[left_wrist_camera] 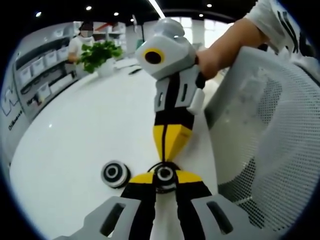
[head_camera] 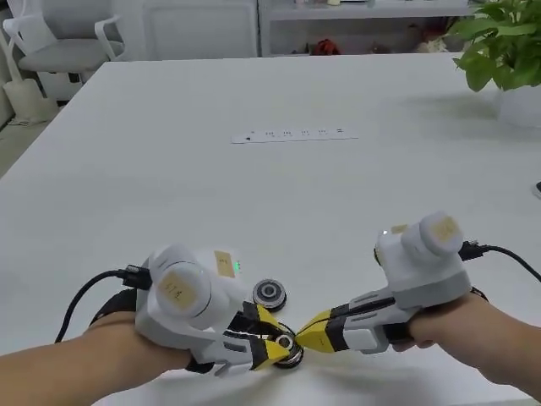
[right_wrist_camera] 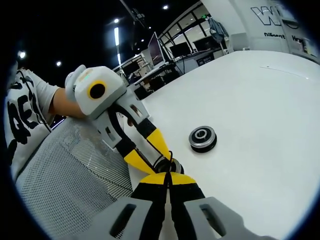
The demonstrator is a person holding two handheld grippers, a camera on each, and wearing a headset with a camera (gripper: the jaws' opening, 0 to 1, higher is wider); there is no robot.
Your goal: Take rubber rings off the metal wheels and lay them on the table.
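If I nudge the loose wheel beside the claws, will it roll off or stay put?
The loose wheel lies flat on the table, so it will probably slide, not roll. Its rubber ring likely grips the smooth top, resisting a nudge. It looks metal inside, so probably heavy for its size.

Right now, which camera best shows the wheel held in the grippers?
The left gripper view: the held wheel faces the camera, hub visible, between the yellow jaws. The right gripper view shows just its edge past closed jaws; in the head view the left gripper and right gripper mostly cover it.
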